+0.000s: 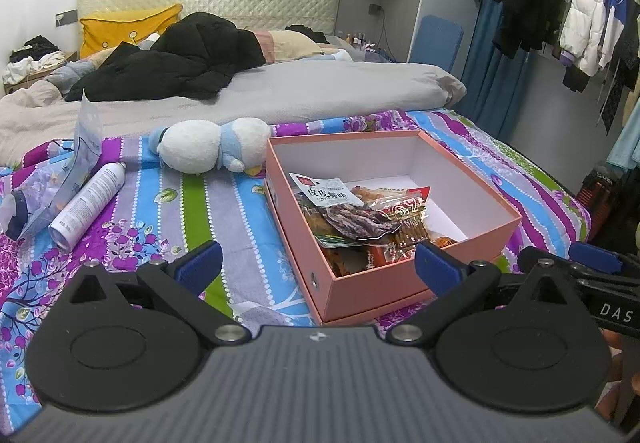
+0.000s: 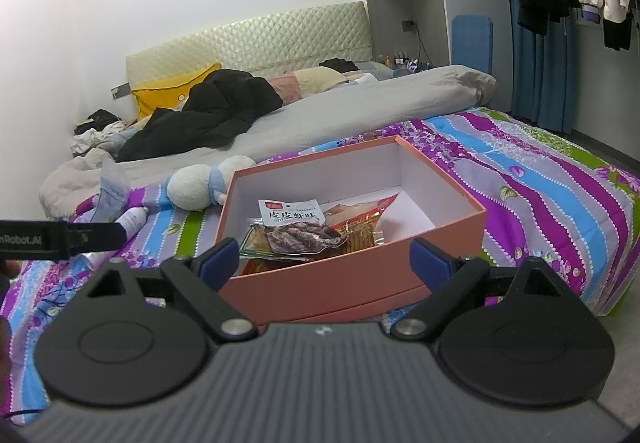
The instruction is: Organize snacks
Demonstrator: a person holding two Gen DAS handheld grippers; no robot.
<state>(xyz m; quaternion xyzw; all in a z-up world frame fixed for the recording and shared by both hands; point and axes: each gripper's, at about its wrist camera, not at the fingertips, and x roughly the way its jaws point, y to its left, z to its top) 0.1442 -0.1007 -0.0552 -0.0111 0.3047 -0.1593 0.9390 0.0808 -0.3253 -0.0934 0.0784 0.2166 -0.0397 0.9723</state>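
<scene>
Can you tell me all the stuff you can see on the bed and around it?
box: one, pink outside, white inside, open, on the striped bedspread
snack packets: several, piled inside the box
plush toy: one, white and light blue, lying behind the box
spray can: one, white, lying left of the box
plastic pouch: one, clear bluish, beside the can
bedspread: one, striped purple, blue, green
grey duvet: one, further up the bed
black jacket: one, on the duvet
yellow pillow: one, by the headboard
hanging clothes: many, far right
left gripper: fingers open, empty
right gripper: fingers open, empty
</scene>
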